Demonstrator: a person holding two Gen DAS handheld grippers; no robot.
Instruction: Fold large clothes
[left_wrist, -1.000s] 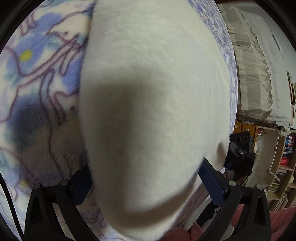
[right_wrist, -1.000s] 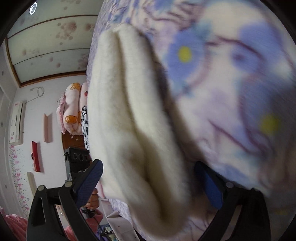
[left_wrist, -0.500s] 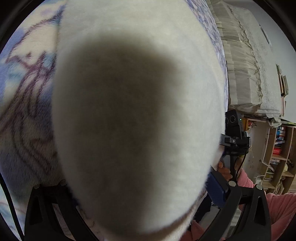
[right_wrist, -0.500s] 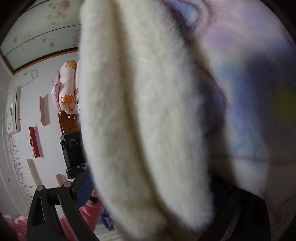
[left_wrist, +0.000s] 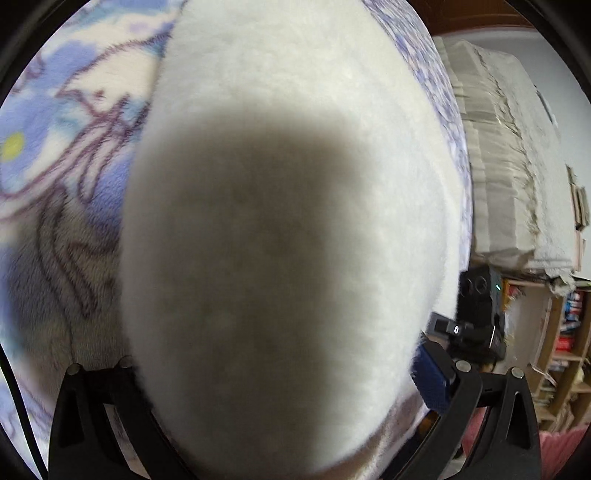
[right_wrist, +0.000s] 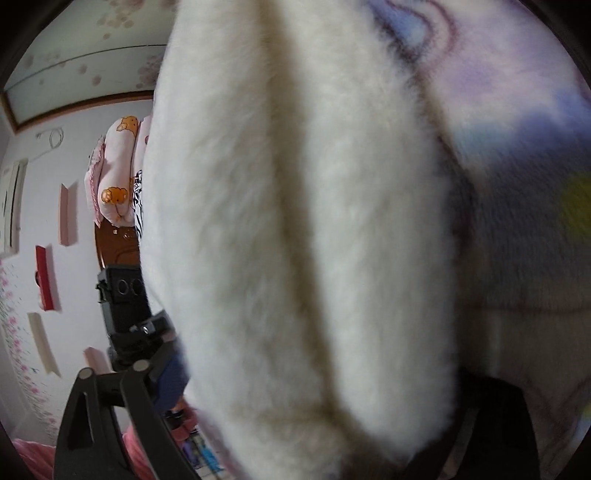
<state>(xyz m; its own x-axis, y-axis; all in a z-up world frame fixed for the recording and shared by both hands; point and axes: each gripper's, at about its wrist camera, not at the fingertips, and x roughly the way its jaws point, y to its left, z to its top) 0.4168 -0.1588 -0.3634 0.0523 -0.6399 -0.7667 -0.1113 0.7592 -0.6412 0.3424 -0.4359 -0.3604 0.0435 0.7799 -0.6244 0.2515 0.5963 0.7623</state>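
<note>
Since a second ago your right gripper has pushed deeper into the fleece blanket, so the cream fold that then sat to the left of centre now fills most of the right wrist view. Its jaws have just been closing a little, with that thick doubled cream edge between them. They stand wide around the bundle, and the fabric hides the right finger almost wholly, so you cannot tell from this view whether the pads truly press on it. The blue pad of the left finger shows just beside the blanket's edge.

Your left gripper has the same blanket between its fingers. The cream side bulges right up against the lens, with a dark shadow across its middle. The flowered blue and purple side lies to the left of the cream bulge. The blue pad on the right finger sits against the blanket's lower right edge; the left pad is buried in fabric, so whether that grip is tight cannot be told.

Right of the blanket in the left wrist view you see the other gripper's black camera block, a covered stack of bedding above it, and a bookshelf lower down. Left of the blanket in the right wrist view hang pink pillows against a pale wall.
</note>
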